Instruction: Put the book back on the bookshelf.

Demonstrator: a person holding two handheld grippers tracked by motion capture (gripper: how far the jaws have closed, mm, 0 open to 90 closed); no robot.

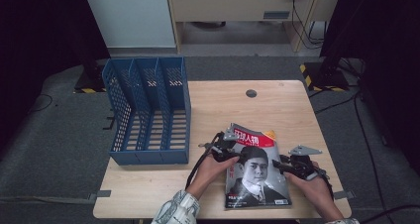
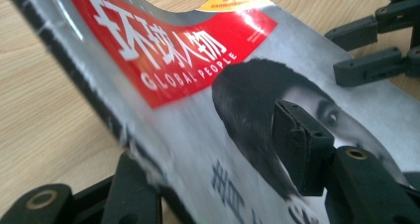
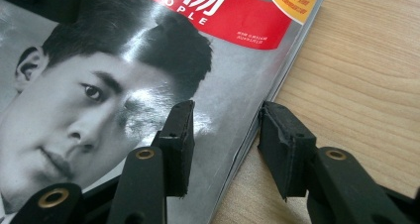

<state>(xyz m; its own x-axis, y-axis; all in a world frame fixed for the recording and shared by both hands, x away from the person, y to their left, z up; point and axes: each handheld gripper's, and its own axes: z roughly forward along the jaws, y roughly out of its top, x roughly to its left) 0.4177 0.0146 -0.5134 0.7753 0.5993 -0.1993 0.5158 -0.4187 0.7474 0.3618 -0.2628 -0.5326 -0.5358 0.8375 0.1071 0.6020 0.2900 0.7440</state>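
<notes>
Left gripper (image 2: pixel 218 159) grasps the magazine (image 1: pixel 255 167) by its raised spine edge, seemingly firmly; right gripper (image 3: pixel 223 135) straddles the opposite edge, jaws apart

Left gripper (image 2: pixel 218 159) astride the spine edge of the magazine (image 2: pixel 198 100), one jaw above the cover, one beneath; right gripper (image 2: pixel 381 45) at the opposite edge, over the table (image 2: pixel 39 125).

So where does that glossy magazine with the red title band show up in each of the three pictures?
High view: glossy magazine with the red title band, lower centre, between both hands.
Left gripper view: it slants across the middle, left edge lifted.
Right gripper view: it covers the left side.
Shared landmark: the red title band.
</notes>
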